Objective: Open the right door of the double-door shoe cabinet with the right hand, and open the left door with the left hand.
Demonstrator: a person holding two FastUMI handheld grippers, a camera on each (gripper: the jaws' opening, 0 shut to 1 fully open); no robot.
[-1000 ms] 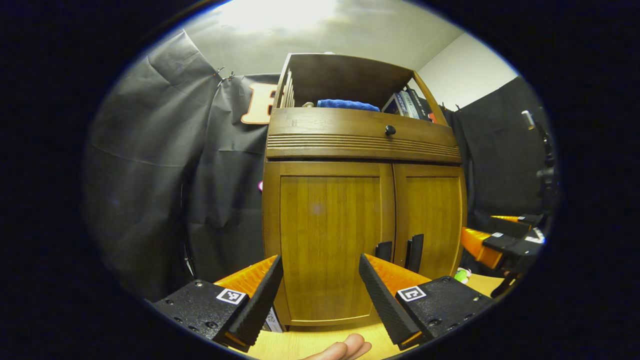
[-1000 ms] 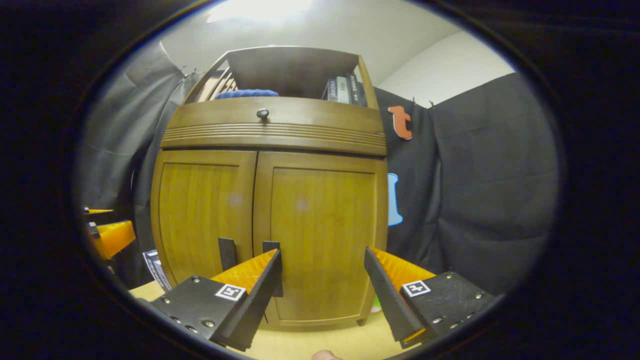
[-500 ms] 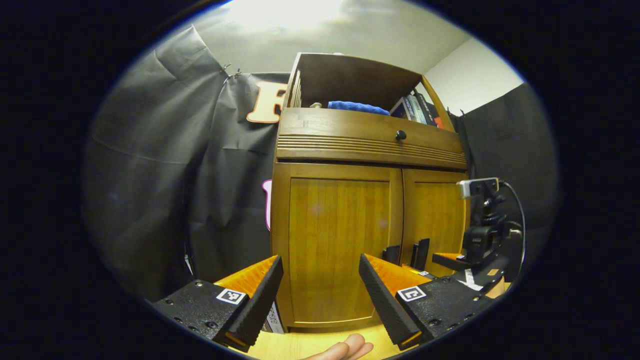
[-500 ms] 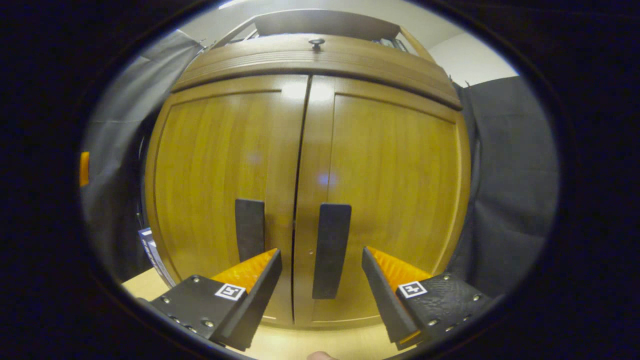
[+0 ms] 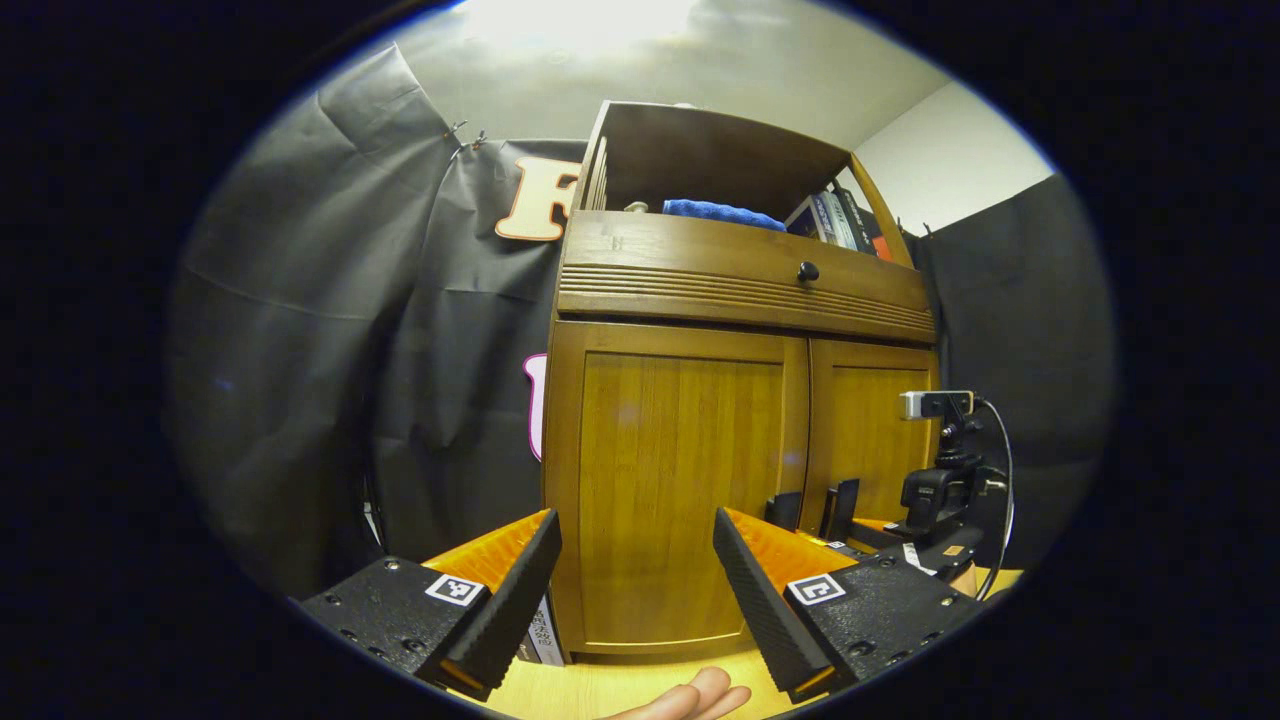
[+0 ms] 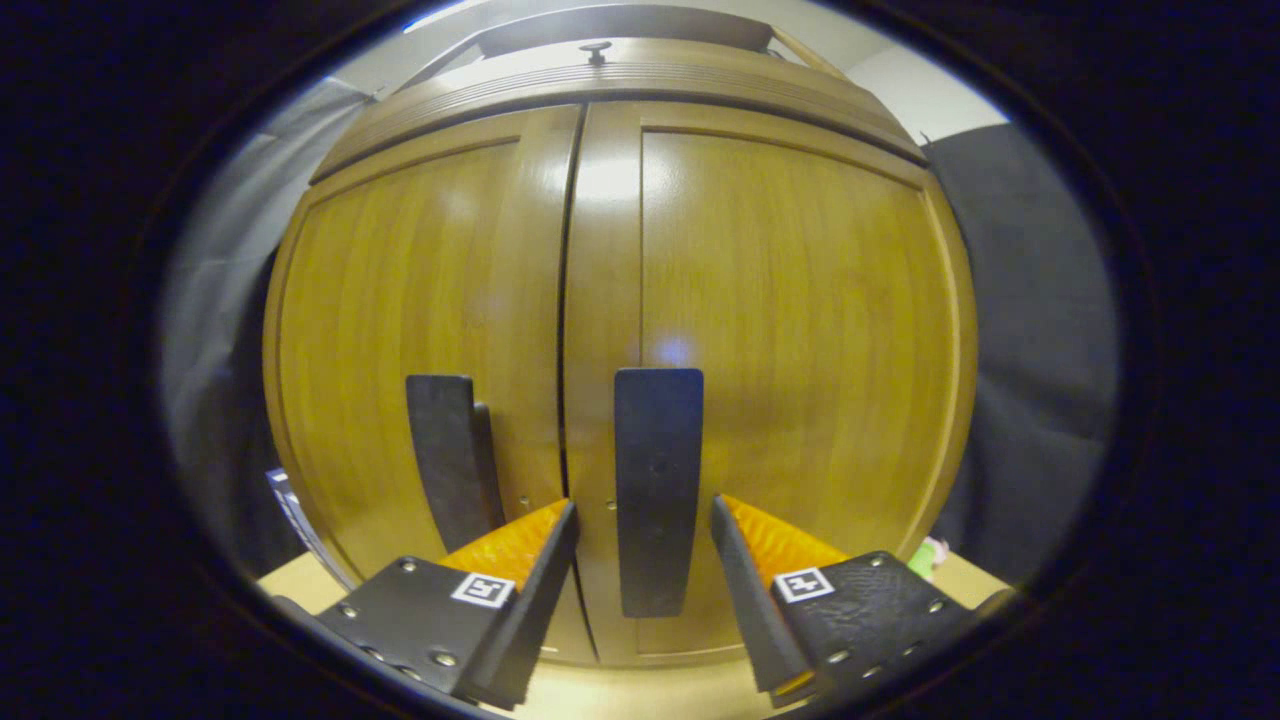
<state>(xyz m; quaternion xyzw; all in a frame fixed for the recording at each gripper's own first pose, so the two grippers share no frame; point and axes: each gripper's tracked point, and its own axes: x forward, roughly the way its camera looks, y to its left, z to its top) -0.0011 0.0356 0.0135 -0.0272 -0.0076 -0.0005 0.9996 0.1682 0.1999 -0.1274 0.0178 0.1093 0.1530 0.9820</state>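
Note:
The wooden shoe cabinet (image 5: 740,300) stands on a table with both doors closed. In the left gripper view my left gripper (image 5: 636,520) is open, held back from the left door (image 5: 680,480), with nothing between its fingers. The two dark handles (image 5: 810,508) sit low by the centre seam, and the right gripper's camera mount (image 5: 940,480) hovers just in front of them. In the right gripper view my right gripper (image 6: 642,508) is open, one finger on each side of the right door's handle (image 6: 657,440), apart from it. The left door's handle (image 6: 445,455) is to its left.
A drawer with a dark knob (image 5: 807,271) runs above the doors. The open shelf on top holds a blue cloth (image 5: 722,210) and books (image 5: 835,215). A person's fingers (image 5: 700,697) rest on the wooden tabletop (image 5: 600,690). A printed box (image 5: 545,632) leans at the cabinet's left foot.
The right gripper has moved closer to the cabinet, so the right handle now sits between its fingers, which have narrowed slightly. The left gripper has barely shifted. Both doors stay closed.

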